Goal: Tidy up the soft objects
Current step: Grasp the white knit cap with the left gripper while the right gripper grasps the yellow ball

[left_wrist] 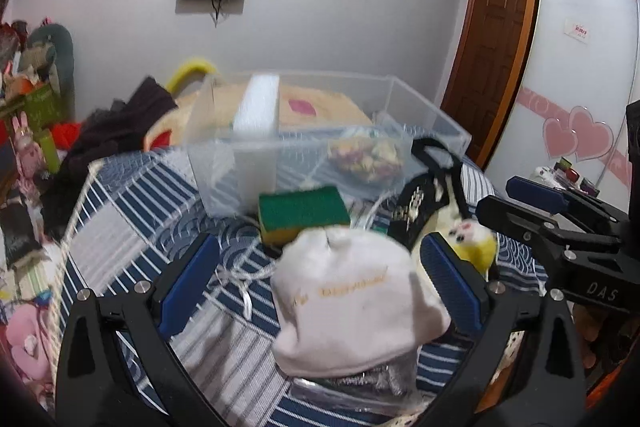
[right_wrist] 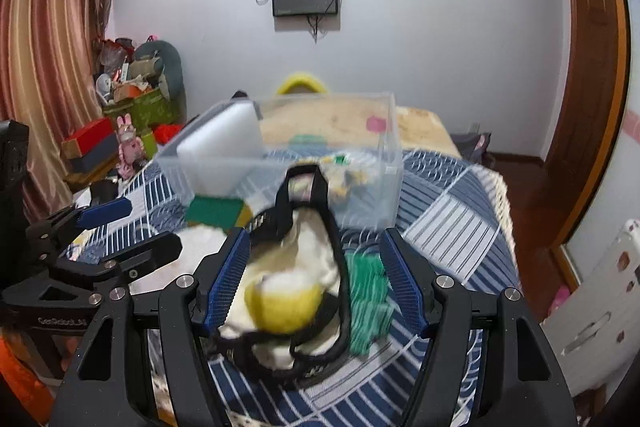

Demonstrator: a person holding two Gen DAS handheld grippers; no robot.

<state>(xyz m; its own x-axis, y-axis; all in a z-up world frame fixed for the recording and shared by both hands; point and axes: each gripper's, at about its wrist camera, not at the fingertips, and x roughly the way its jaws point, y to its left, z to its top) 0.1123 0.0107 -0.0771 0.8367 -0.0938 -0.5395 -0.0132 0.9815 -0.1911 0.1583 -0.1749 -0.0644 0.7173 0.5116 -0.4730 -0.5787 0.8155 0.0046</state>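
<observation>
Striped quilted bedspread [left_wrist: 132,211], clear plastic bin [left_wrist: 420,115], fluffy pouch [left_wrist: 352,303]

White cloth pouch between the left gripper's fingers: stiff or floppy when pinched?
The white cloth pouch looks soft and bunched, so it will probably sag and deform. The left gripper is open around it. Fabric should grip well on the ribbed blue pads; likely light.

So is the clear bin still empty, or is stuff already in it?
Not empty. The clear bin already holds a white foam block and a mesh pouch; the green sponge lies outside.
</observation>
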